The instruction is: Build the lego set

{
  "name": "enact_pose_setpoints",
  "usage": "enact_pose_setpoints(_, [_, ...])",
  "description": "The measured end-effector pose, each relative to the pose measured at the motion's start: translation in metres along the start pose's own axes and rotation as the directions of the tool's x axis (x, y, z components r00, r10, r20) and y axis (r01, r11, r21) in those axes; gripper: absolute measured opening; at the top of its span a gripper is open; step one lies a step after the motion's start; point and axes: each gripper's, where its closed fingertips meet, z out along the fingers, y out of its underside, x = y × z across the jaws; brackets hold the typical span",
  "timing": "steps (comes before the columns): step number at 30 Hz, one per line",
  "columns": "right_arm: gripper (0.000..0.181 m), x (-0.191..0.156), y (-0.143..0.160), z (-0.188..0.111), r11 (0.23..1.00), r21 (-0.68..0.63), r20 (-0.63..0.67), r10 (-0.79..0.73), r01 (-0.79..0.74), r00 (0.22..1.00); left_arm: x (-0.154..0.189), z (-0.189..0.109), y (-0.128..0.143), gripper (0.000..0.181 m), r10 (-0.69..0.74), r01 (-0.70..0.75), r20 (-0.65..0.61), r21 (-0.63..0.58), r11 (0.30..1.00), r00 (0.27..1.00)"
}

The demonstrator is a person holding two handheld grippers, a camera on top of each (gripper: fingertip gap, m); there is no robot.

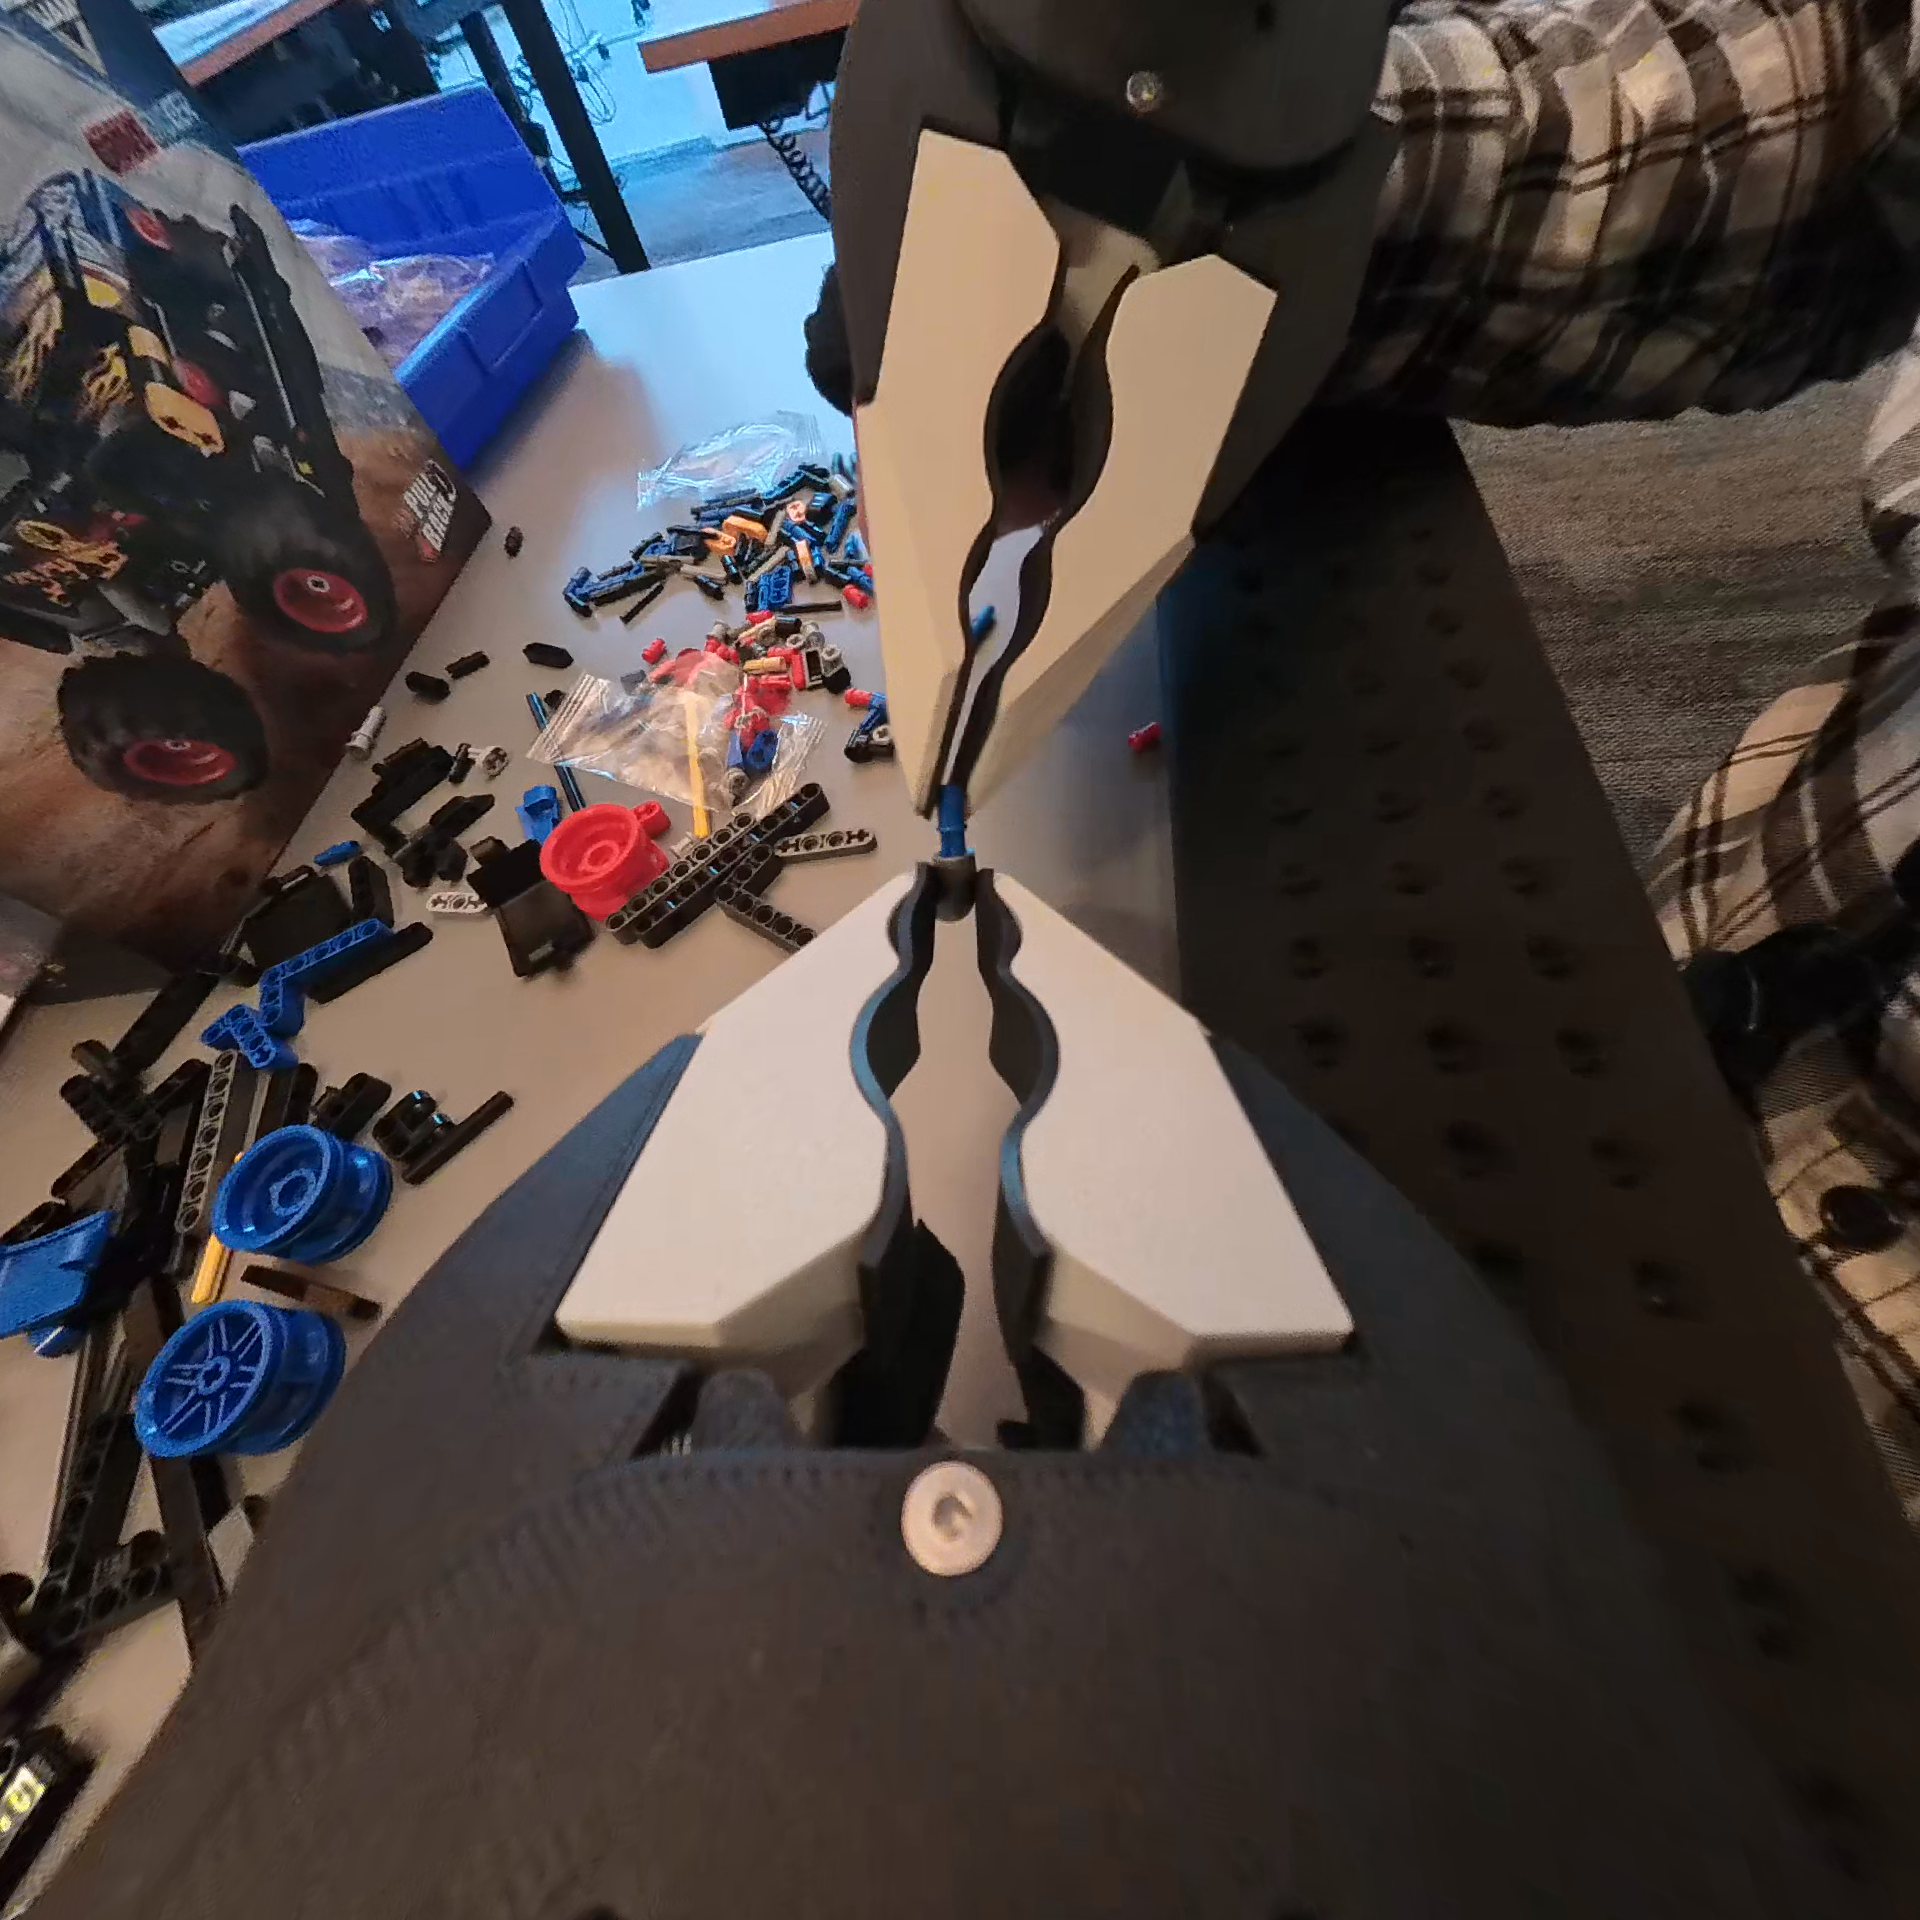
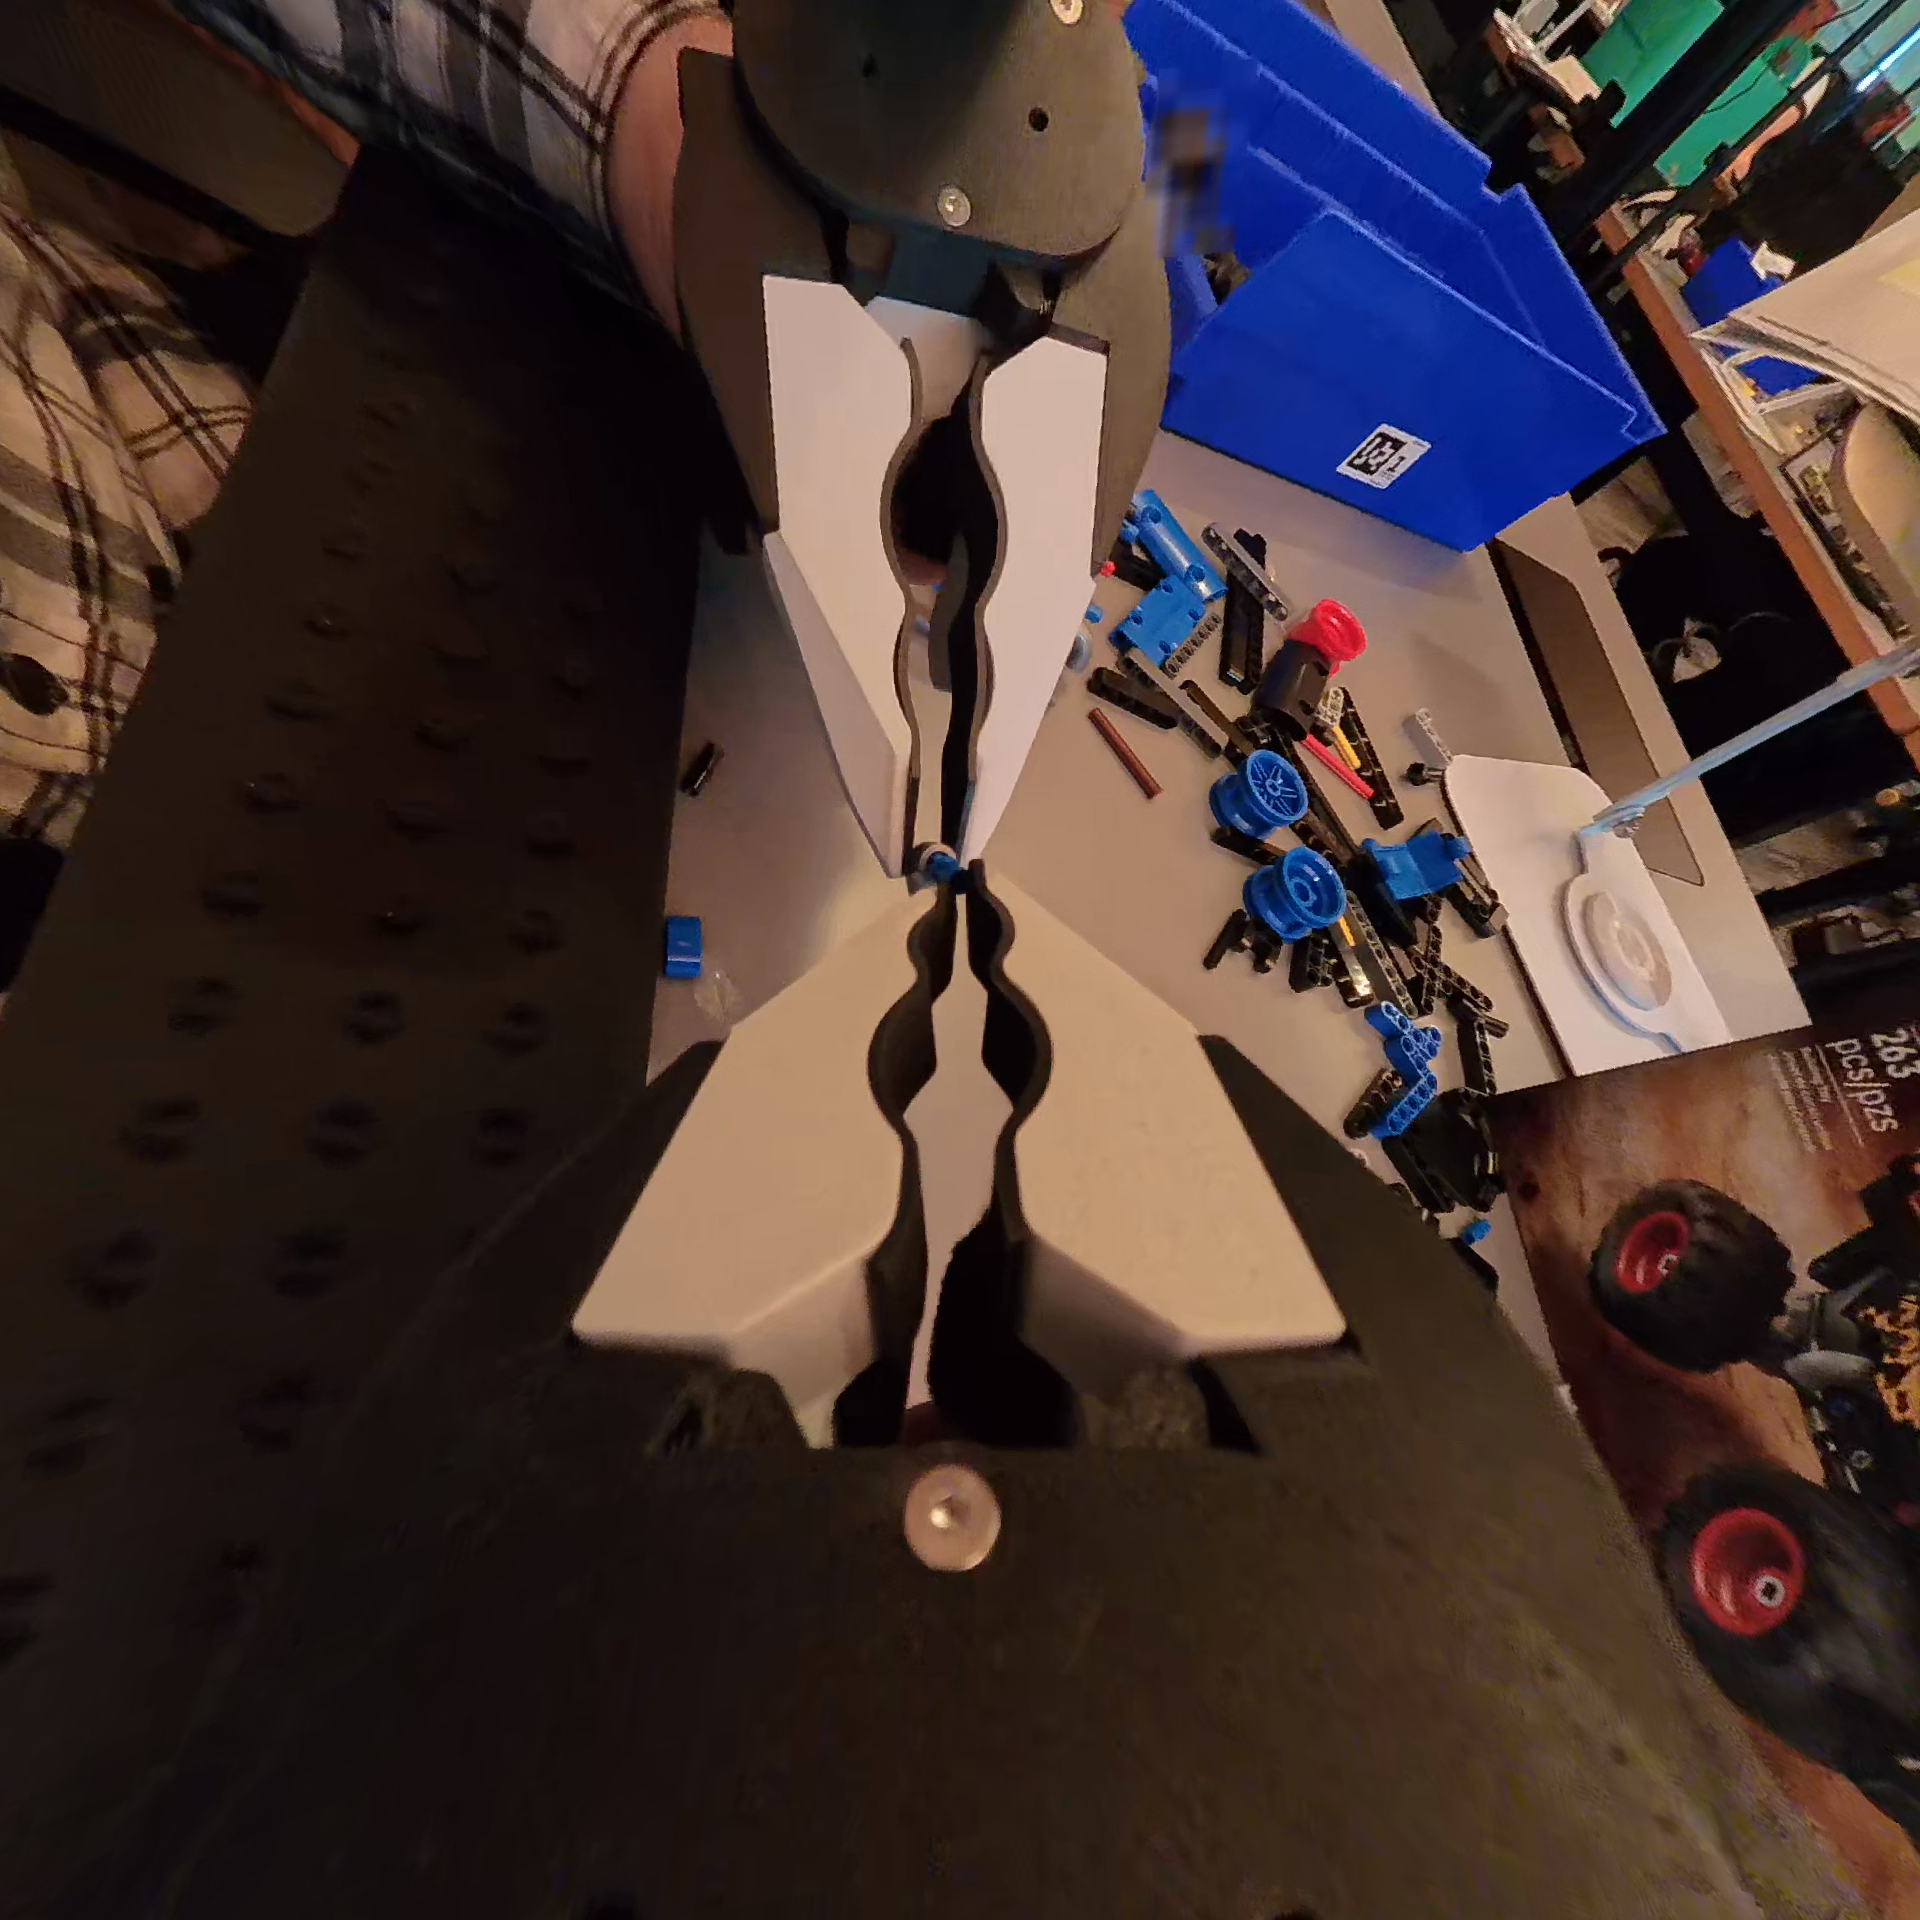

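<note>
Up close, two handheld grippers meet tip to tip above a grey table (image 1: 665, 343). The left gripper (image 1: 948, 883), with white wedge-shaped fingers (image 1: 790, 1122) lined in wavy black rubber, is closed on a small dark connector piece (image 1: 953, 871), while the right gripper (image 1: 940, 795) is closed on a thin blue lego pin (image 1: 951, 828) that touches that connector. Both sit near the table's inner edge, just beside a black perforated board (image 1: 1455, 935) that runs along that side; the bare strip of table beneath the tips is narrow. To the outer side lies a scatter of loose lego parts: black beams (image 1: 717, 883), a red wheel hub (image 1: 603, 862), blue wheel hubs (image 1: 301, 1195), and clear plastic bags of small pieces (image 1: 675, 748). Farther out the printed lego box (image 1: 187, 520) shows a monster truck and carries lettering, and a blue plastic bin (image 2: 1403, 374) at the table's far edge bears a square black-and-white code sticker (image 2: 1382, 455). A plaid sleeve (image 1: 1621, 208) reaches in behind the right gripper.
</note>
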Motion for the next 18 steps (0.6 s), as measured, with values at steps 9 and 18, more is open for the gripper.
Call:
enact_pose_setpoints(9, [0.0, -0.012, 0.024, 0.008, 0.991, -0.119, 0.015, -0.056, 0.057, 0.998, 0.008, 0.015, 0.022, 0.005, 0.053, -0.051, 0.004, -0.143, 0.988, 0.999])
enact_pose_setpoints(18, [0.001, -0.021, 0.042, 0.019, 0.964, -0.223, 0.025, -0.143, 0.145, 0.989, 0.012, 0.024, 0.042, 0.004, 0.059, -0.059, -0.008, -0.254, 0.965, 0.998])
